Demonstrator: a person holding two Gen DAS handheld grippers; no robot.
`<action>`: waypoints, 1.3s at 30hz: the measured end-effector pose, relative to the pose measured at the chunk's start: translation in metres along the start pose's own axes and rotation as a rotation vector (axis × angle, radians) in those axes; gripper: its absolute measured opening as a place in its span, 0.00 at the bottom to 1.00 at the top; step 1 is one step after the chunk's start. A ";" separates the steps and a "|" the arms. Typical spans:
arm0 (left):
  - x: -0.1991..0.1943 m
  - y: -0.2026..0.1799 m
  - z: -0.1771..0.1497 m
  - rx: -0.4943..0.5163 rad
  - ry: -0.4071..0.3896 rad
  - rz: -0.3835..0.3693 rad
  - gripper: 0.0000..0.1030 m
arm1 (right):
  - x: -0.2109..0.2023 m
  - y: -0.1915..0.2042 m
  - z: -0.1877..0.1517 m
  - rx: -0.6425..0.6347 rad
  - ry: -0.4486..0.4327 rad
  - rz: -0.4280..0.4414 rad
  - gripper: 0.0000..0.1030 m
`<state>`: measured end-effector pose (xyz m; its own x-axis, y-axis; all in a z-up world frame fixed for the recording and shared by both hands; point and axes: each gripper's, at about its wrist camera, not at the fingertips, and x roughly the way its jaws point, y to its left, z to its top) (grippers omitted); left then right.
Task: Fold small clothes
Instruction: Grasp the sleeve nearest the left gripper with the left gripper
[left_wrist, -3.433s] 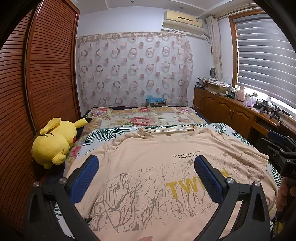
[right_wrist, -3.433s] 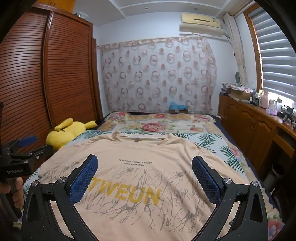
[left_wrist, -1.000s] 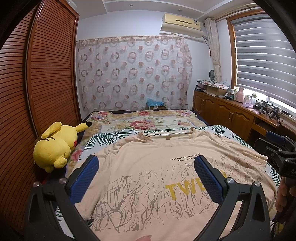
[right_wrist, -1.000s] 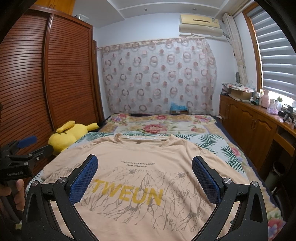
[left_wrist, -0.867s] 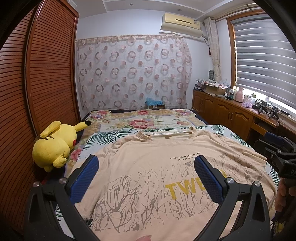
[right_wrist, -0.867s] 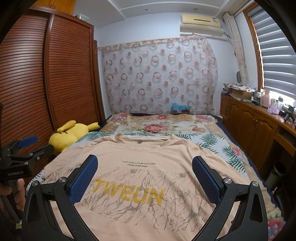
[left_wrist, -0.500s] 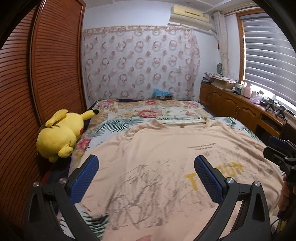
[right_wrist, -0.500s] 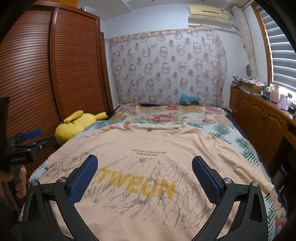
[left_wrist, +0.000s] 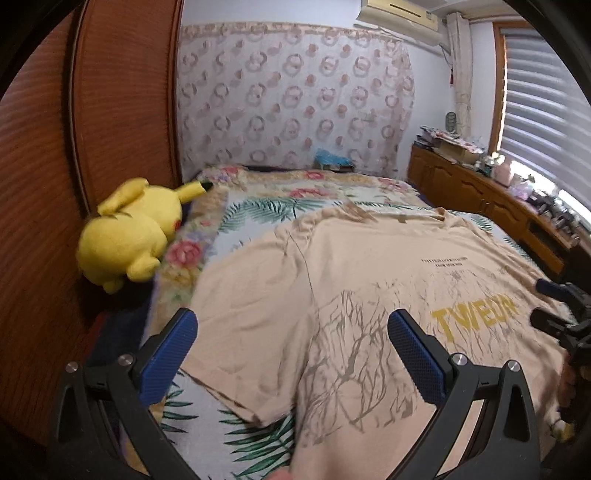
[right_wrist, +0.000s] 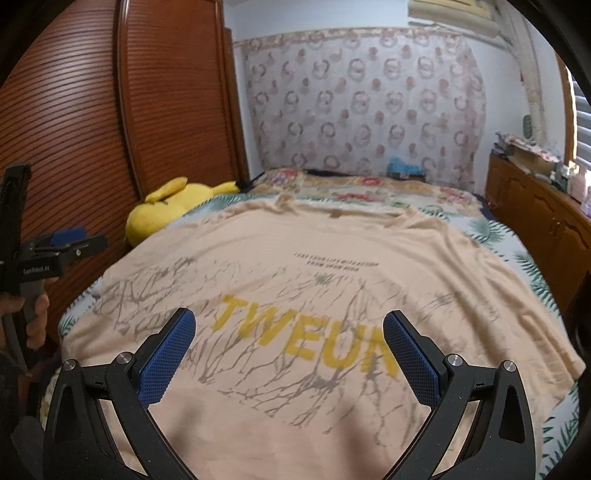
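A beige T-shirt (left_wrist: 362, 273) with yellow "TWEUN" lettering and a grey branch print lies spread flat, front up, on the bed; it also shows in the right wrist view (right_wrist: 332, 280). My left gripper (left_wrist: 291, 332) is open and empty above the shirt's left sleeve and side. My right gripper (right_wrist: 290, 332) is open and empty above the shirt's lower front, over the lettering. Each gripper shows at the edge of the other's view, held by a hand.
A yellow plush toy (left_wrist: 129, 229) lies at the bed's left edge against the wooden slatted wardrobe (left_wrist: 55, 166). A floral and leaf-print bedspread (left_wrist: 295, 195) covers the bed. A wooden cabinet (left_wrist: 480, 199) with clutter runs along the right under the window.
Both grippers have moved forward and down toward the shirt. The left one has swung toward the shirt's left sleeve. Both stay open and the shirt has not moved.
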<state>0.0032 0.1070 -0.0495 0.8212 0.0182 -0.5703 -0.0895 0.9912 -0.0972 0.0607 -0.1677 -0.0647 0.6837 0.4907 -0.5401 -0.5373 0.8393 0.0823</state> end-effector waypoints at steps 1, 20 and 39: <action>0.001 0.006 -0.002 -0.011 0.005 -0.008 1.00 | 0.003 0.002 -0.002 -0.004 0.008 0.005 1.00; 0.041 0.103 -0.027 -0.149 0.183 -0.013 0.54 | 0.041 0.031 0.021 -0.143 0.068 0.083 1.00; 0.031 0.096 -0.016 -0.069 0.131 -0.009 0.00 | 0.065 0.046 0.008 -0.167 0.138 0.106 1.00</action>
<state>0.0110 0.2005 -0.0896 0.7418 -0.0120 -0.6705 -0.1253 0.9798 -0.1560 0.0845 -0.0956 -0.0895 0.5510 0.5281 -0.6461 -0.6847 0.7287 0.0117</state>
